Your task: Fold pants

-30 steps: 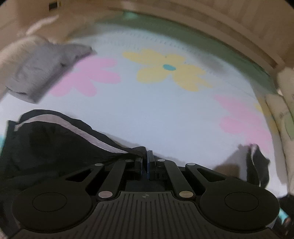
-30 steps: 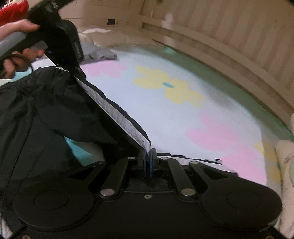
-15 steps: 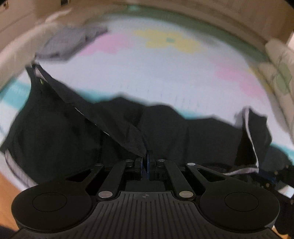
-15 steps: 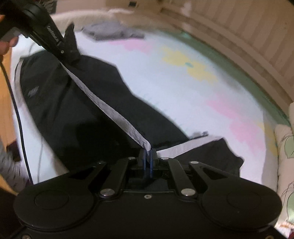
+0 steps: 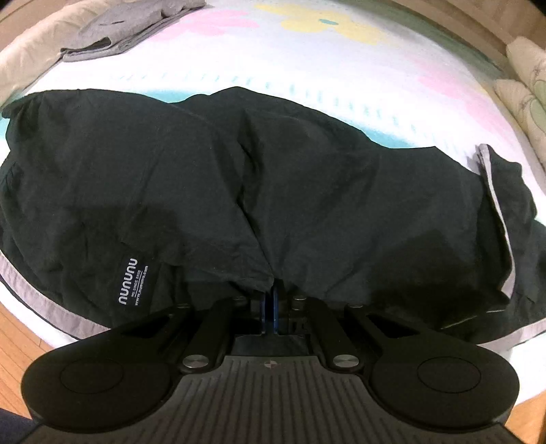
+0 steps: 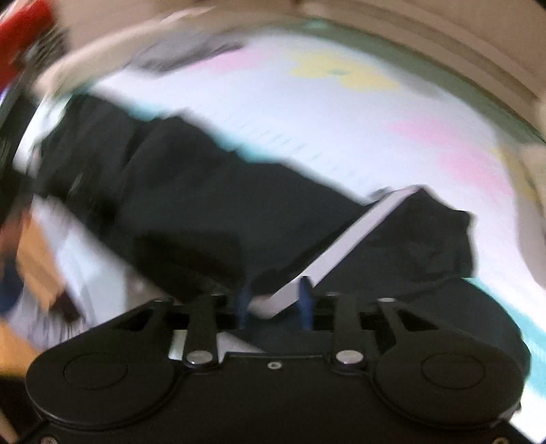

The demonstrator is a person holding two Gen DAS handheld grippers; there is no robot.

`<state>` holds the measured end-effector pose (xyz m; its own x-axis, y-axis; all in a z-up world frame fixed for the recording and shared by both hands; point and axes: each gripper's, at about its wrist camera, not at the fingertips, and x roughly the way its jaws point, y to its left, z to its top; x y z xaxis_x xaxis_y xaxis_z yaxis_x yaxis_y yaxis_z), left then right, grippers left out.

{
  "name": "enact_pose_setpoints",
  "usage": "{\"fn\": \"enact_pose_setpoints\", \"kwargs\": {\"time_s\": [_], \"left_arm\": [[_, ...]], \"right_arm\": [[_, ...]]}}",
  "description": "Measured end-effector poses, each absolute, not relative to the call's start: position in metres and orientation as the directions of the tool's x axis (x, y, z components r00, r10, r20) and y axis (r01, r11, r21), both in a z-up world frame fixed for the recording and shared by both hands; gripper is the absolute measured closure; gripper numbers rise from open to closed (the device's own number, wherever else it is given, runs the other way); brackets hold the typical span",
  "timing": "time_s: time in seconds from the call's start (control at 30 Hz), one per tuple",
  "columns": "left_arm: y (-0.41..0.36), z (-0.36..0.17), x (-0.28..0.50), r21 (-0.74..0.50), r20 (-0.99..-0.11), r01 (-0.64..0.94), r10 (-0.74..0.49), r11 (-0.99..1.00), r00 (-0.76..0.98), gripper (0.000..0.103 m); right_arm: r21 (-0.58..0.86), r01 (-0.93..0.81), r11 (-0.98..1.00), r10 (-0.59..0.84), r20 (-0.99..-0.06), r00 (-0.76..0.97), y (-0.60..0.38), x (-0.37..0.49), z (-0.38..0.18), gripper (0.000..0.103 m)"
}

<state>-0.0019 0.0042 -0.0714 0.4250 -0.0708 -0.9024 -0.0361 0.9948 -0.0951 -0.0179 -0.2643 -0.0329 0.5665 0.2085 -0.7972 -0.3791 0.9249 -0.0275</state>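
Black pants (image 5: 211, 177) with a grey side stripe lie spread across the flowered white mat (image 5: 307, 61), a small white logo label near their lower left edge. My left gripper (image 5: 272, 290) is shut on a pinch of the black fabric at the near edge of the pants. In the blurred right wrist view the pants (image 6: 191, 205) run from upper left to right, and the grey stripe (image 6: 344, 249) slants down between the blue pads. My right gripper (image 6: 274, 290) has its jaws opening, pads apart, with the stripe edge lying loose between them.
A folded grey garment (image 5: 119, 30) lies at the mat's far left. Patterned cushions (image 5: 525, 82) line the right side. Wooden floor (image 5: 20, 338) shows at the near left beyond the mat's edge. A slatted wooden rail (image 6: 443, 44) curves along the far side.
The pants came down from hanging taut between both grippers and now lie spread flat on the mat. The right gripper's pads have parted off the grey stripe. The left stays shut on the cloth.
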Motion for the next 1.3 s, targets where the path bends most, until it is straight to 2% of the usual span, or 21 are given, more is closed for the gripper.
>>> {"fn": "enact_pose_setpoints", "kwargs": {"time_s": [0.13,0.3,0.57,0.67,0.7,0.73,0.83,1.03,1.3], "left_arm": [[0.0,-0.074,-0.007,-0.057,-0.893,-0.011,-0.046,0.998,0.447,0.098],[0.002,-0.077,-0.013,-0.059,-0.89,0.002,-0.054,0.998,0.452,0.098],[0.005,-0.077,-0.014,-0.064,-0.894,-0.002,-0.056,0.998,0.444,0.098],[0.004,-0.078,-0.014,-0.058,-0.893,0.0,-0.052,0.998,0.446,0.098],[0.003,-0.078,-0.014,-0.057,-0.893,0.0,-0.051,0.998,0.446,0.098],[0.003,-0.078,-0.015,-0.057,-0.893,-0.001,-0.05,0.998,0.446,0.098],[0.002,-0.077,-0.016,-0.051,-0.892,-0.002,-0.044,0.999,0.449,0.098],[0.0,-0.076,-0.02,-0.044,-0.889,-0.007,-0.036,0.999,0.456,0.098],[-0.006,-0.074,-0.024,-0.026,-0.885,0.001,-0.024,1.0,0.464,0.096]], "right_arm": [[-0.053,-0.166,0.985,0.068,-0.764,0.642,-0.275,0.023,-0.024,0.055],[-0.101,0.069,0.992,-0.122,-0.754,0.646,-0.275,0.087,-0.045,0.055],[-0.202,0.237,0.95,-0.3,-0.798,0.522,-0.265,0.15,-0.093,0.058],[-0.217,0.249,0.944,-0.314,-0.828,0.465,-0.267,0.151,-0.104,0.07],[-0.205,0.248,0.947,-0.303,-0.83,0.469,-0.268,0.148,-0.104,0.085],[-0.189,0.245,0.951,-0.288,-0.83,0.478,-0.269,0.145,-0.102,0.09],[-0.165,0.253,0.953,-0.278,-0.808,0.52,-0.278,0.131,-0.089,0.094],[-0.006,0.318,0.948,-0.21,-0.762,0.613,-0.335,0.067,-0.039,0.094],[0.108,0.458,0.882,-0.166,-0.839,0.517,-0.432,-0.017,-0.045,0.094]]}}
